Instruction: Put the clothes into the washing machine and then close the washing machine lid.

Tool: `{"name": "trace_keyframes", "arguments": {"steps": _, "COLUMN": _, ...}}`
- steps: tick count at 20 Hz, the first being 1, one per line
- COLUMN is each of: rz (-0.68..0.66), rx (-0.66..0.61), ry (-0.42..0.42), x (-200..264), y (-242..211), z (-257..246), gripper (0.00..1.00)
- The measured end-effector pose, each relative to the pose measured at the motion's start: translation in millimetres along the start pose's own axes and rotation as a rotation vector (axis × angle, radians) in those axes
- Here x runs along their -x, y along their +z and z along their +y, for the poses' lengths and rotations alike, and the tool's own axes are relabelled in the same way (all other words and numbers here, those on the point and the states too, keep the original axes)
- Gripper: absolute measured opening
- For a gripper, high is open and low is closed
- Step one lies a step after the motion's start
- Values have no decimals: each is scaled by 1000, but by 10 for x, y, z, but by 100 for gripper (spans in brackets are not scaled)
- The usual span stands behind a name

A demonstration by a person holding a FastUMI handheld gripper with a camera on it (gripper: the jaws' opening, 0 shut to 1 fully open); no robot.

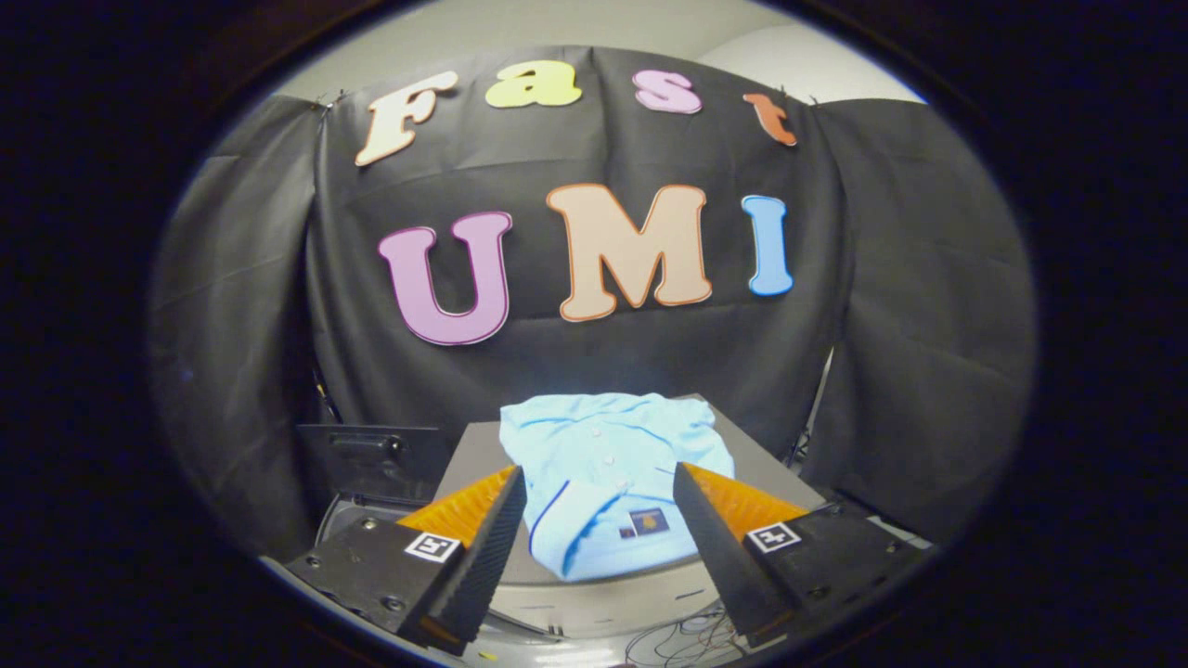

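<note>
A light blue buttoned shirt lies crumpled on a grey flat surface just ahead of and between my fingers. Its collar end with a small dark label points toward me. My gripper is open, the two fingers spread to either side of the shirt's near end and hovering above it, touching nothing. To the left of the grey surface stands a dark upright panel, and below it a curved pale rim shows behind my left finger; this looks like the washing machine with its lid up.
Black cloth walls the booth behind and on both sides. Thin cables lie below the grey surface's front edge, near my right finger.
</note>
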State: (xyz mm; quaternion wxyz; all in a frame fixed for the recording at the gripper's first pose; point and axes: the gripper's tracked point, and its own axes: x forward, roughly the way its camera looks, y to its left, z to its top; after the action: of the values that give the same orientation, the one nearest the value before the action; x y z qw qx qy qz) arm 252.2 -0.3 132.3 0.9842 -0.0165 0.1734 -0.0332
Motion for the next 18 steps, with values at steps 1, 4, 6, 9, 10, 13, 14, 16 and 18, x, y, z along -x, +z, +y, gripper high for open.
{"name": "trace_keyframes", "arguments": {"steps": 1, "rz": 17, "rx": 6, "ry": 3, "x": -172, "y": 53, "z": 45, "gripper": 97}}
{"name": "trace_keyframes", "arguments": {"steps": 4, "rz": 131, "rx": 103, "ry": -2, "x": -629, "y": -67, "z": 112, "gripper": 98}}
{"name": "trace_keyframes", "arguments": {"steps": 6, "rz": 151, "rx": 106, "ry": -52, "x": -885, "y": -75, "z": 40, "gripper": 98}}
{"name": "trace_keyframes", "arguments": {"steps": 9, "rz": 227, "rx": 100, "ry": -89, "x": -1154, "y": -201, "z": -73, "gripper": 98}}
{"name": "trace_keyframes", "arguments": {"steps": 10, "rz": 235, "rx": 100, "ry": -112, "x": -1238, "y": -222, "z": -157, "gripper": 98}}
{"name": "trace_keyframes", "arguments": {"steps": 13, "rz": 281, "rx": 71, "ry": -116, "x": -1430, "y": -408, "z": -198, "gripper": 98}}
{"name": "trace_keyframes", "arguments": {"steps": 14, "rz": 306, "rx": 81, "ry": -120, "x": -1488, "y": -514, "z": -218, "gripper": 97}}
{"name": "trace_keyframes", "arguments": {"steps": 16, "rz": 358, "rx": 77, "ry": -119, "x": -1551, "y": -649, "z": -215, "gripper": 98}}
{"name": "trace_keyframes", "arguments": {"steps": 18, "rz": 358, "rx": -2, "ry": -146, "x": -1576, "y": -630, "z": -229, "gripper": 96}}
